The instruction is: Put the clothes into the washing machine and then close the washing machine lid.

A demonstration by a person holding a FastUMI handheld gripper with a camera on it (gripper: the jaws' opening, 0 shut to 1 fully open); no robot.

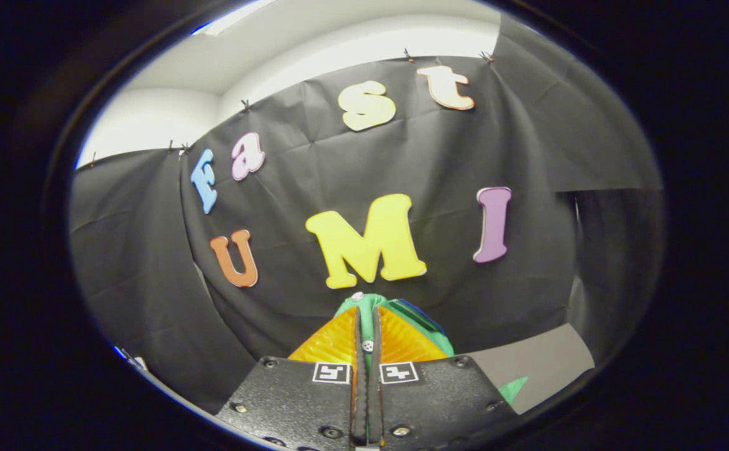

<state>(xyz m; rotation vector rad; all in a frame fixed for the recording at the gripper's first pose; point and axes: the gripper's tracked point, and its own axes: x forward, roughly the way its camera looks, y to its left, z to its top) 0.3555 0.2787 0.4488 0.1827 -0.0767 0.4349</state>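
The hand-held gripper [368, 326] is clamped on a fold of soft, light green cloth [364, 307]; expect drape and sag.

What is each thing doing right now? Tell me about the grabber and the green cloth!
hand-held gripper: shut, its two orange fingers pressed close together on the green garment.
green garment: pinched between the fingers, lifted up in front of the black booth wall, with white buttons showing and a bit of it hanging down beside the gripper.
black booth wall: hanging up, wrinkled, pinned along its top edge.
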